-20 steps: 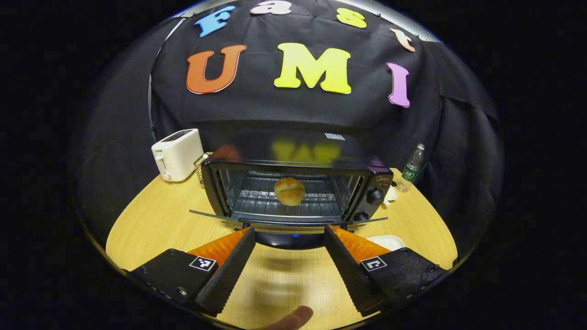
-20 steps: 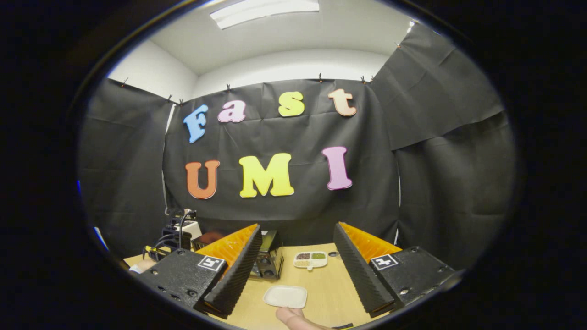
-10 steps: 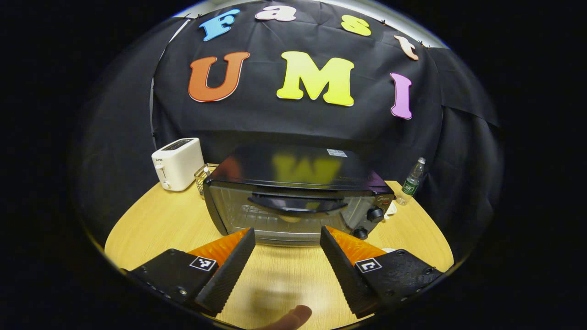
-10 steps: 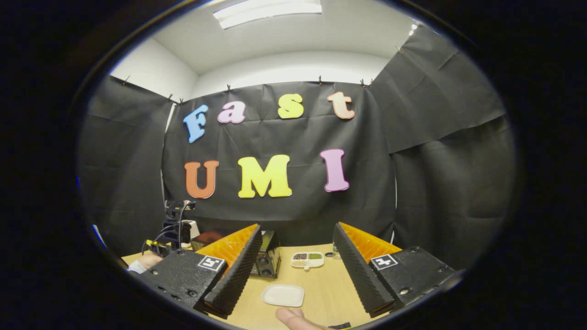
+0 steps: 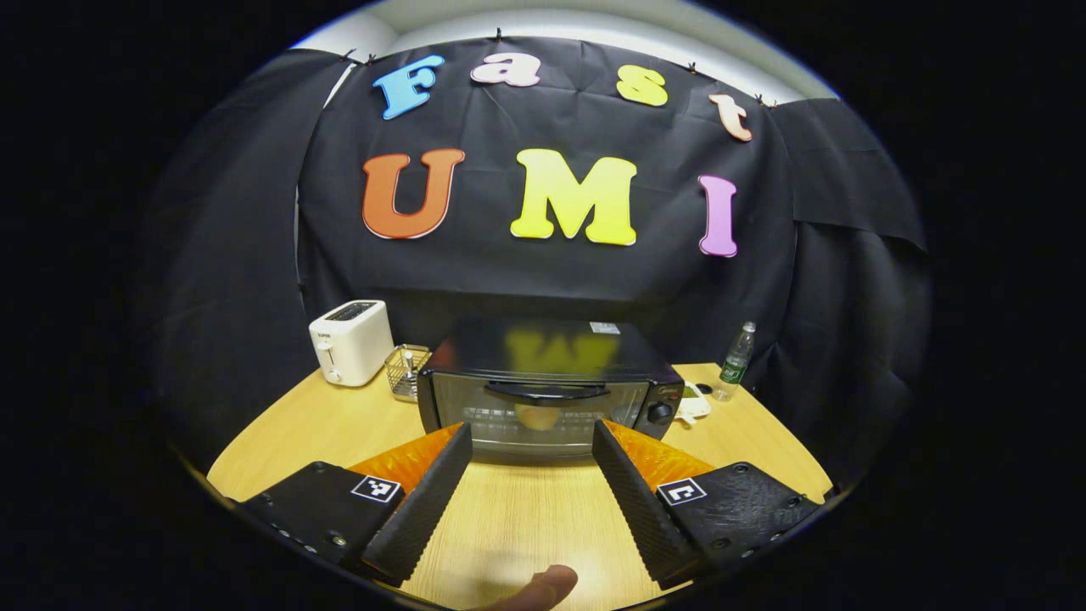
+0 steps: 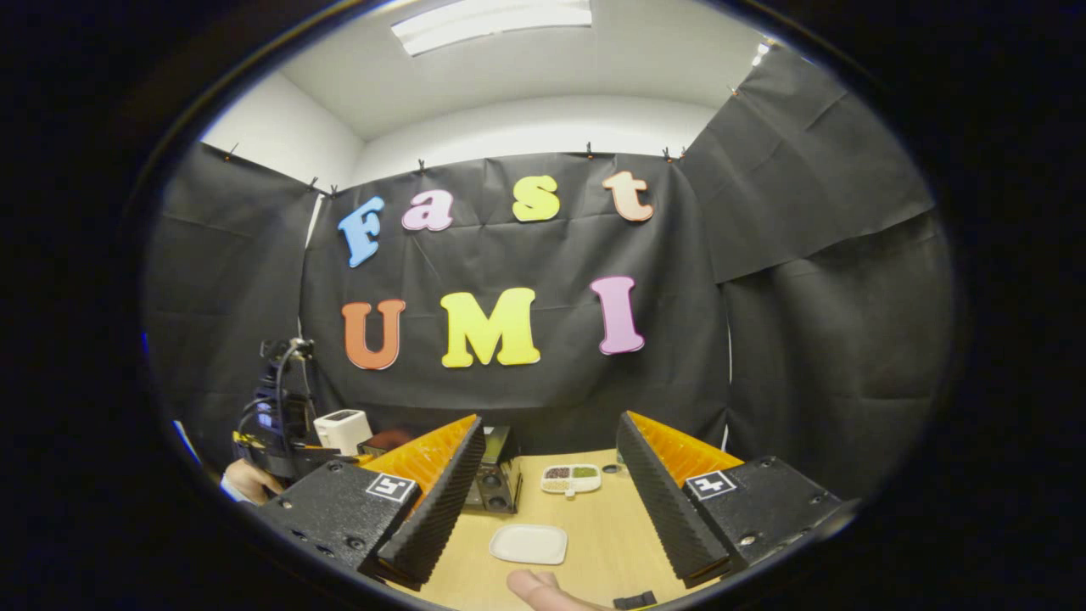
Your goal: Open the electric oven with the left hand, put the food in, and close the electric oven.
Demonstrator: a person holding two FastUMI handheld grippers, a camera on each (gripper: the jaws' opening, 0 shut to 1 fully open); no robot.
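Note:
The black electric oven point(image 5: 547, 390) stands mid-table with its glass door closed. A round bun point(image 5: 537, 416) shows dimly through the glass, under the door handle point(image 5: 545, 391). My left gripper point(image 5: 530, 445) is open and empty, held back from the oven front over the wooden table point(image 5: 526, 518). In the right gripper view, my right gripper point(image 6: 550, 437) is open and empty, raised well above the table, with the oven's knob side point(image 6: 494, 475) behind its left finger. The other gripper's body and a hand point(image 6: 271, 441) appear at the far left.
A white toaster point(image 5: 350, 341) and a small wire basket point(image 5: 406, 372) stand left of the oven. A plastic bottle point(image 5: 735, 361) is at the back right. An empty white plate point(image 6: 529, 544) and a divided dish of grains point(image 6: 571, 479) lie on the table.
The oven door swung up from fully open to closed with the bun inside. My left gripper then pulled back from the oven. The right gripper barely moved.

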